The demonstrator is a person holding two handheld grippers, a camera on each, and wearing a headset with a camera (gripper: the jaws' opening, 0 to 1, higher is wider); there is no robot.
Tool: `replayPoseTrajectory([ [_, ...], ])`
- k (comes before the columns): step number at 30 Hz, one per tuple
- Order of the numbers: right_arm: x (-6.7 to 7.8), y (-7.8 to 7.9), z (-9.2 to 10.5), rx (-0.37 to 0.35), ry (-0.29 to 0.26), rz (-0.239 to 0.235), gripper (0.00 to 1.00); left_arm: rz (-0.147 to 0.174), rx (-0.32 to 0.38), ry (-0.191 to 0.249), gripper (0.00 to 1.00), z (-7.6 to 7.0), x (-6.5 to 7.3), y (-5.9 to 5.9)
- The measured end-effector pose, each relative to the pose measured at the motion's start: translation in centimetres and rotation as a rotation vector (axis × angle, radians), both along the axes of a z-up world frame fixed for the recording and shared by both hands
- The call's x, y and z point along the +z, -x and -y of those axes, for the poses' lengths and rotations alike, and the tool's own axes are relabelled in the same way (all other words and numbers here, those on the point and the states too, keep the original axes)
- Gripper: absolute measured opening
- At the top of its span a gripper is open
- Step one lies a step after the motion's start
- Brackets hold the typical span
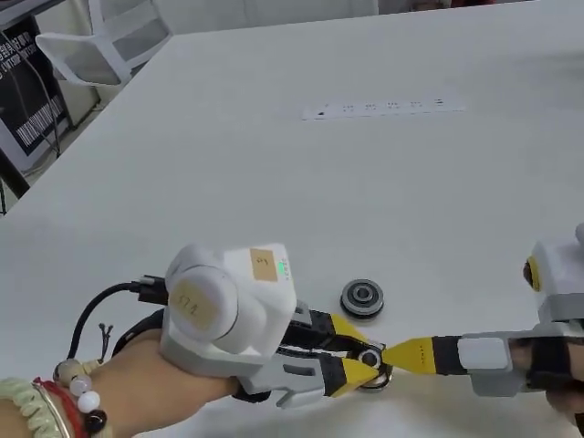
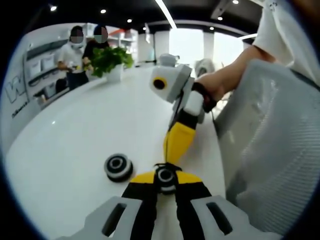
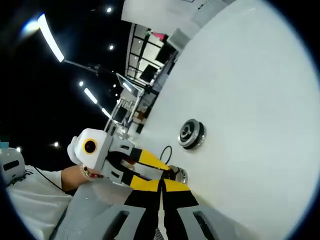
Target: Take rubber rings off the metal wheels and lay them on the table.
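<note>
Clamping one metal wheel (image 2: 165, 175), left hand-held gripper (image 2: 166, 178).

Two small round metal wheels are near the front edge of the white table (image 1: 274, 164). The free wheel (image 1: 362, 298) (image 2: 118, 167) (image 3: 191, 133) lies flat, hub up, with a silvery centre and a dark band around its rim. Just nearer than it, the held wheel (image 1: 370, 360) (image 2: 166, 176) (image 3: 179, 174) is clamped between the left gripper's (image 1: 365, 358) yellow jaws, just above the tabletop. The right gripper's (image 1: 388, 354) tips, pressed together, meet its right edge. A thin dark strand, possibly its rubber ring (image 2: 167, 165), shows there.
</note>
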State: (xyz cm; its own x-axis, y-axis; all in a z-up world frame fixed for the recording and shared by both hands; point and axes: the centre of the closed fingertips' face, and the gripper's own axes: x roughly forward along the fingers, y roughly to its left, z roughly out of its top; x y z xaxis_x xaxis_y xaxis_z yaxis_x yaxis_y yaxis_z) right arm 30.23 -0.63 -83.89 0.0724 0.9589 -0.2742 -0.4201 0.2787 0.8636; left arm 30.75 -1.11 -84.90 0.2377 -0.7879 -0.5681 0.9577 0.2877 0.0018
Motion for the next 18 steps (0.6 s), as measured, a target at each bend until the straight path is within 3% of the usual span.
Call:
replayPoseTrajectory([
  [4,0.16,0.11,-0.23,0.009,-0.005,0.015,0.0,-0.006,0.005,0.002,0.13,0.0,0.01,0.0],
  [7,0.74,0.06,-0.65,0.02,-0.038,0.011,0.0,-0.005,0.007,0.002,0.13,0.01,0.0,0.01],
  [18,0.18,0.26,-0.85,0.055,0.007,0.046,0.0,-0.009,0.02,0.002,0.14,0.01,0.04,-0.02],
])
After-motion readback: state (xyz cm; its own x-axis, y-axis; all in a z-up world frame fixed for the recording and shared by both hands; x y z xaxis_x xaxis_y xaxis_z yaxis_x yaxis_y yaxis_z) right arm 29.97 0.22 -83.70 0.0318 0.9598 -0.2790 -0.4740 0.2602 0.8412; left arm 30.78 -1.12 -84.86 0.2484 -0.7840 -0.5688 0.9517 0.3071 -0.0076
